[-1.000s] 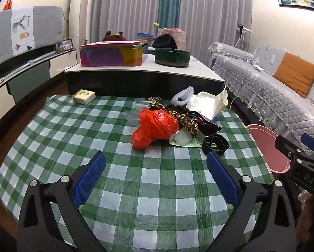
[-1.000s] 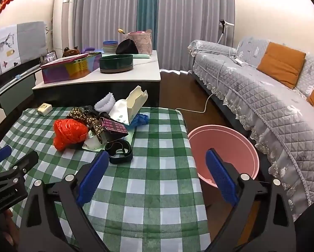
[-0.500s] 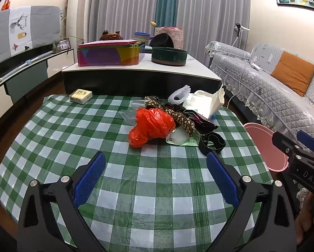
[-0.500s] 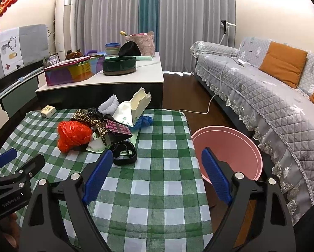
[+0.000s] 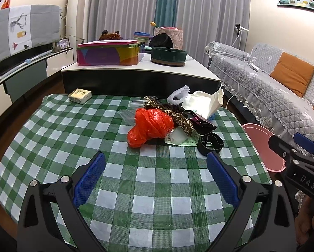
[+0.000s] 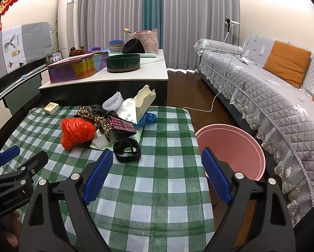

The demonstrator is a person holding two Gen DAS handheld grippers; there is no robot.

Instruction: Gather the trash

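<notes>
A pile of trash lies on the green checked table: a red plastic bag, a floral brown strip, a black band, a white carton and a white ruffled cup. The red bag, black band and carton show in the right wrist view too. A pink bin stands on the floor right of the table. My left gripper is open and empty, short of the pile. My right gripper is open and empty over the table's right edge.
A small yellow box sits at the table's far left corner. Behind stands a white-topped counter with a colourful tin and a green round box. A grey sofa runs along the right.
Both grippers have drawn back and risen slightly, so the pile sits a little further off. The right gripper's jaws stand a touch narrower than a second ago. Nothing was grasped.
</notes>
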